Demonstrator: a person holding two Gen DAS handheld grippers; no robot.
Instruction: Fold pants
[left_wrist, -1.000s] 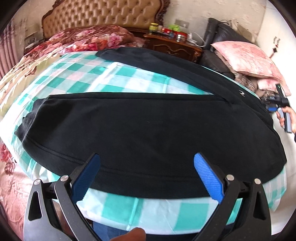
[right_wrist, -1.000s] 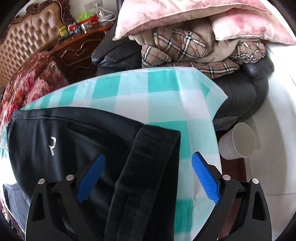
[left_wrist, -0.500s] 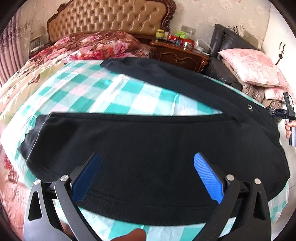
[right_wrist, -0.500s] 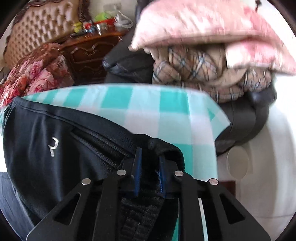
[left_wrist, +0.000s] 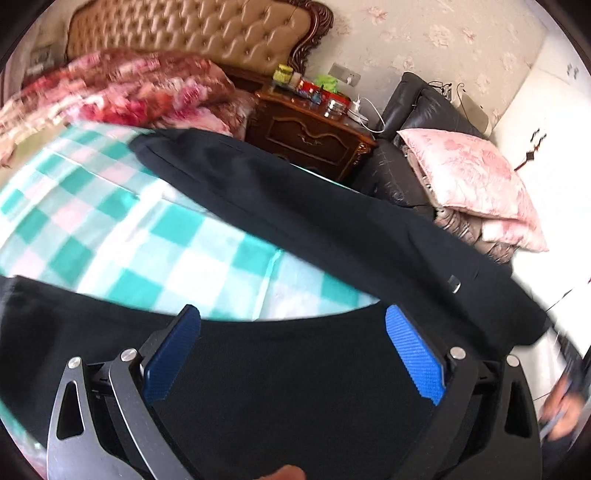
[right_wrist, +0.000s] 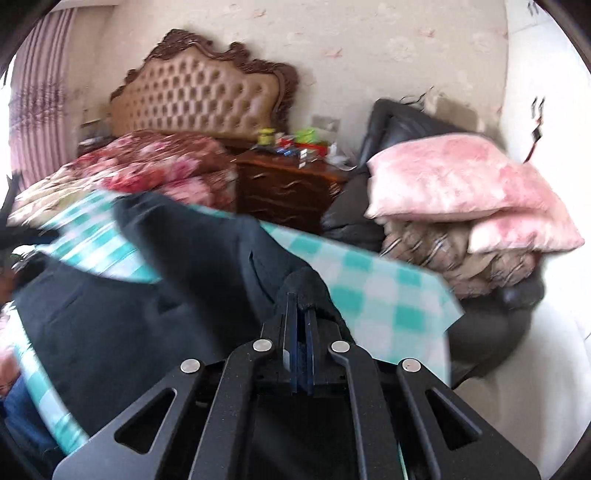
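Note:
Black pants (left_wrist: 295, 387) lie spread over a green-and-white checked sheet (left_wrist: 155, 243) on the bed, one leg near me and the other (left_wrist: 303, 206) running off to the far left. My left gripper (left_wrist: 291, 354) is open, its blue pads low over the near leg with nothing between them. My right gripper (right_wrist: 300, 314) is shut on the waistband end of the pants (right_wrist: 306, 284) and holds it lifted above the sheet (right_wrist: 376, 295). The fabric (right_wrist: 140, 306) hangs from it to the left.
A tufted headboard (left_wrist: 192, 33) and floral quilt (left_wrist: 122, 88) are at the back. A wooden nightstand (left_wrist: 310, 129) with small items stands beside a black chair (left_wrist: 413, 110) piled with pink pillows (left_wrist: 476, 184). The sheet's corner (right_wrist: 447, 310) overhangs the bed's edge.
My right gripper closed on the waistband and lifted it, swinging up and left. My left gripper stayed open and moved forward over the near leg.

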